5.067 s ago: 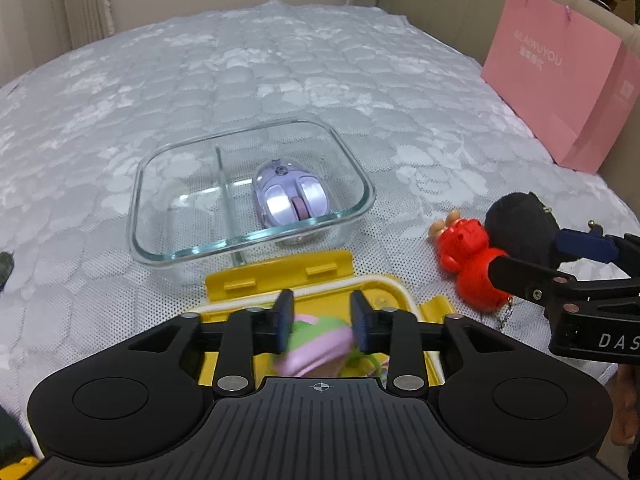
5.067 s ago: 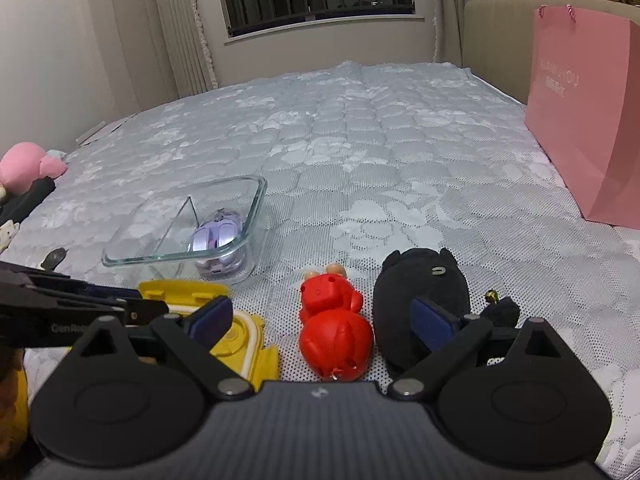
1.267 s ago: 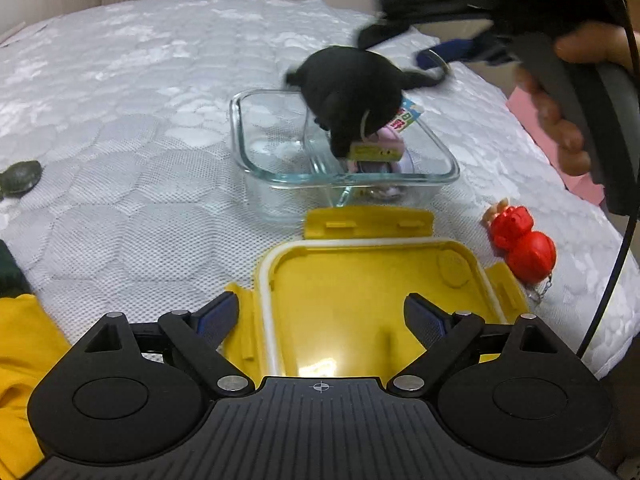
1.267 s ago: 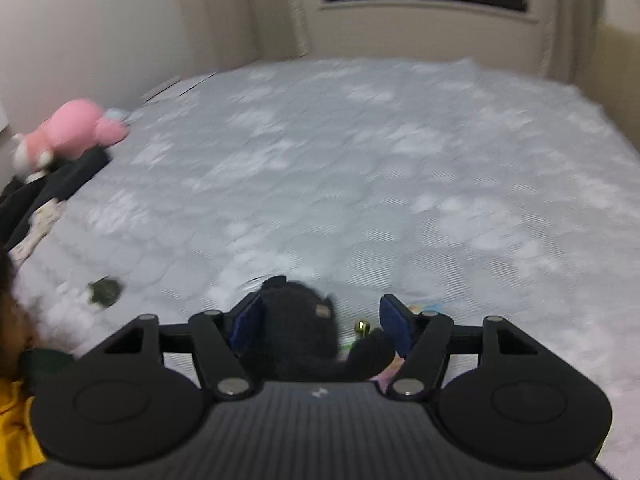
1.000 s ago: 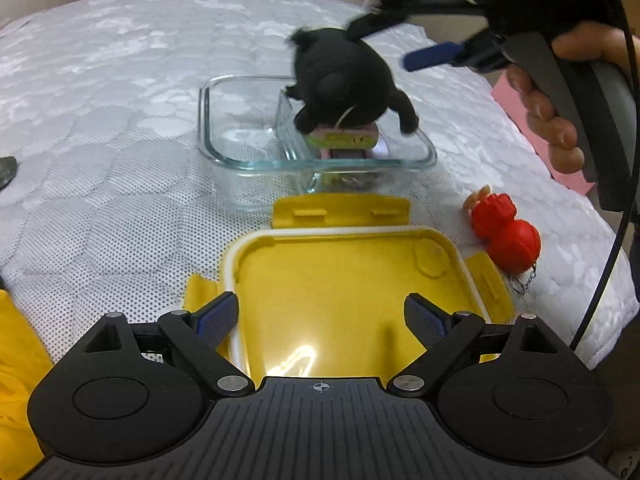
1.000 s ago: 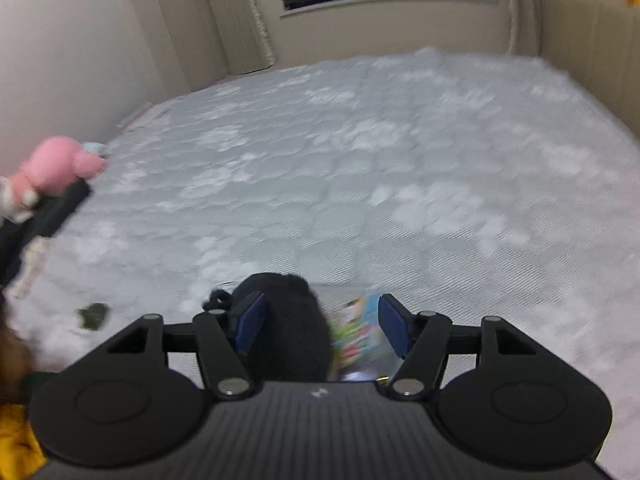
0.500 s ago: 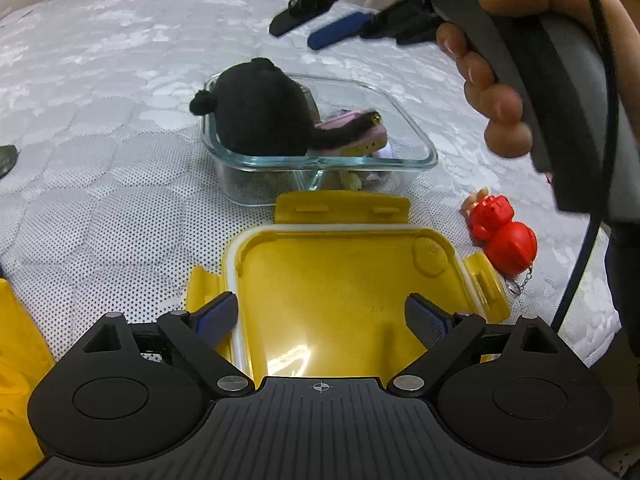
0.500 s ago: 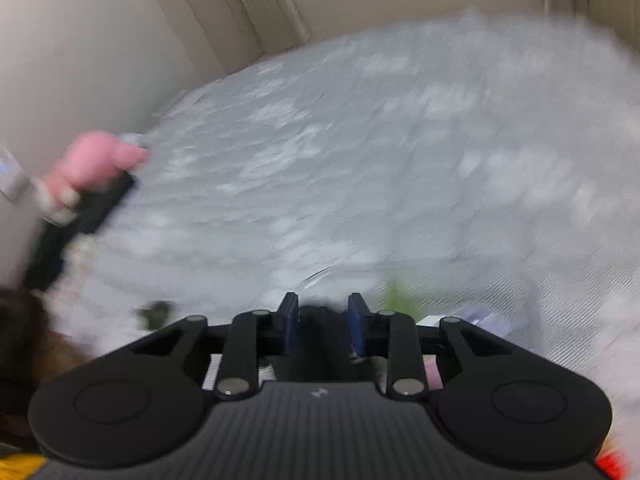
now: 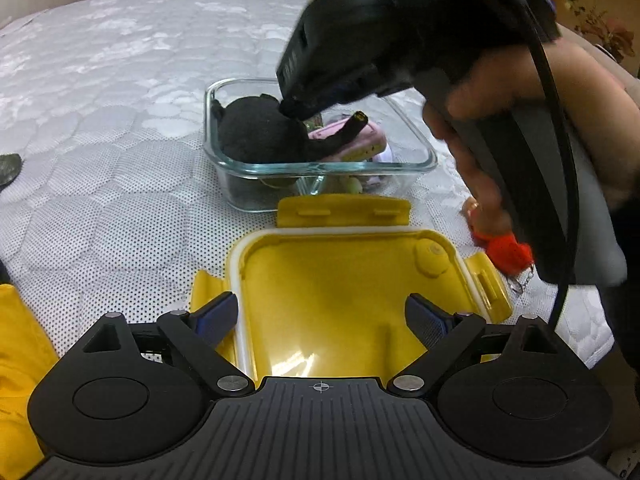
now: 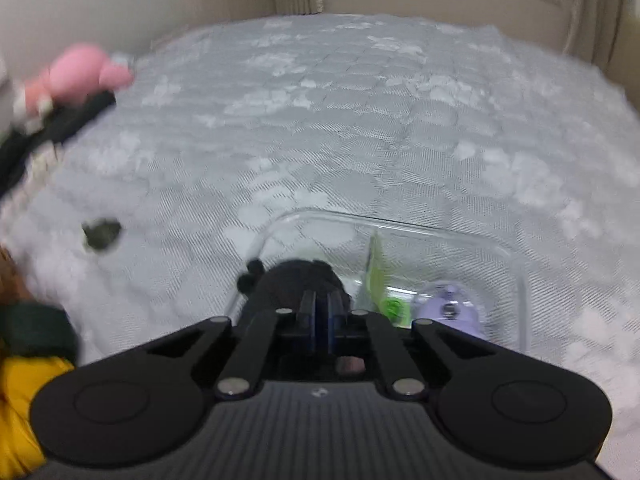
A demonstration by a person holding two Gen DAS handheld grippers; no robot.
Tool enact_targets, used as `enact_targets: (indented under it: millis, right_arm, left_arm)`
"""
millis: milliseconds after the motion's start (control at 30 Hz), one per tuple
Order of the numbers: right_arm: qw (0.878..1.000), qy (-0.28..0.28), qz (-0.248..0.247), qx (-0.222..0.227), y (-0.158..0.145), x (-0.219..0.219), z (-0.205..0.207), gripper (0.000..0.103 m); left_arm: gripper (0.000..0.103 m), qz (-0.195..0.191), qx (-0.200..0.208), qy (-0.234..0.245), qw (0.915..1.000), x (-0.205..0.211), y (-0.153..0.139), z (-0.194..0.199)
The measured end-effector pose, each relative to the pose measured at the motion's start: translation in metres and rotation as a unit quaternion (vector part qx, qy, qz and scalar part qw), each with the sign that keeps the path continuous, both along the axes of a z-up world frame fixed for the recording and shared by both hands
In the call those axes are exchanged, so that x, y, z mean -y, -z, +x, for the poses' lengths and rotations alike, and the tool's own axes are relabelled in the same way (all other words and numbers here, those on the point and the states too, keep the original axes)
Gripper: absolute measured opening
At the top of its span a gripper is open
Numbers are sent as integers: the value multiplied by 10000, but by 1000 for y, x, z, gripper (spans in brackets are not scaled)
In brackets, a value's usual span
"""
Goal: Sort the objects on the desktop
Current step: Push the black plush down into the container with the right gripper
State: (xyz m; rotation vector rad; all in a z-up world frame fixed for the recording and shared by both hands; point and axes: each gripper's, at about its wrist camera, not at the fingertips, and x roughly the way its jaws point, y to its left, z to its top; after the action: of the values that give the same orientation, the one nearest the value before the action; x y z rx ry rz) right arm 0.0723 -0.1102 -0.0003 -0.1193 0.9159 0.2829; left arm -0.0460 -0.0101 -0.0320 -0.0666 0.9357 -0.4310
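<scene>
A clear glass container point(image 9: 320, 168) point(image 10: 400, 224) sits on the white quilted bed. In its left half lies a black plush point(image 9: 256, 132) point(image 10: 296, 276), beside a pink item point(image 9: 360, 144), a green card point(image 10: 380, 272) and a purple mouse point(image 10: 448, 308). My right gripper point(image 9: 296, 108) point(image 10: 320, 300), held by a hand point(image 9: 500, 120), hovers just over the plush. Its jaws are closing and stand together with nothing between them. My left gripper point(image 9: 320, 312) is open over the yellow lid point(image 9: 340, 280), holding nothing. A red toy point(image 9: 508, 252) lies right of the lid, partly hidden by the hand.
A small dark turtle figure point(image 9: 8, 168) point(image 10: 102, 234) lies on the bed to the left. A pink plush point(image 10: 80, 72) rests on a dark object at the far left edge. Yellow cloth point(image 9: 20, 340) is at the near left. A cable hangs from the right gripper.
The right gripper let the black plush drop into the glass container, then shut its jaws and came down closer over it. The left gripper stayed open and still.
</scene>
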Motion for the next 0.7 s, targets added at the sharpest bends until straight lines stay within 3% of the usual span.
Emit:
enact_targets:
  millis: [167,233,300,367,467,533,700]
  right_arm:
    - [9995,-66,-222,210,2,-5,-6,5]
    - [9996,-54,-195,209,-1,-4,-7,11]
    - [9995,-26,-147,288,-7,-1,-9,33]
    - [9990,-39,111,428,-14,3,-12,42]
    - [9979,-97,635,102,-16,8,-11,39]
    - [9969,-109,624,-476,-1,5,-3,35]
    - [9988,-80,364,-315,7,-3,4,38]
  left_arm:
    - [94,-14,-8,-48,10000,0,2,0]
    - [94,-41,6,-67,10000,-1,1,0]
    - [94,-31,44,-91,9999,-1,1,0]
    - [97,18,89,-125,9999,-1,0,1]
    - [99,106,144,-179,9997,0,-1,3]
    - [99,85,149,-222,9996,-2,-2,4]
    - [99,94,170,-308,9993,-6,-5,4]
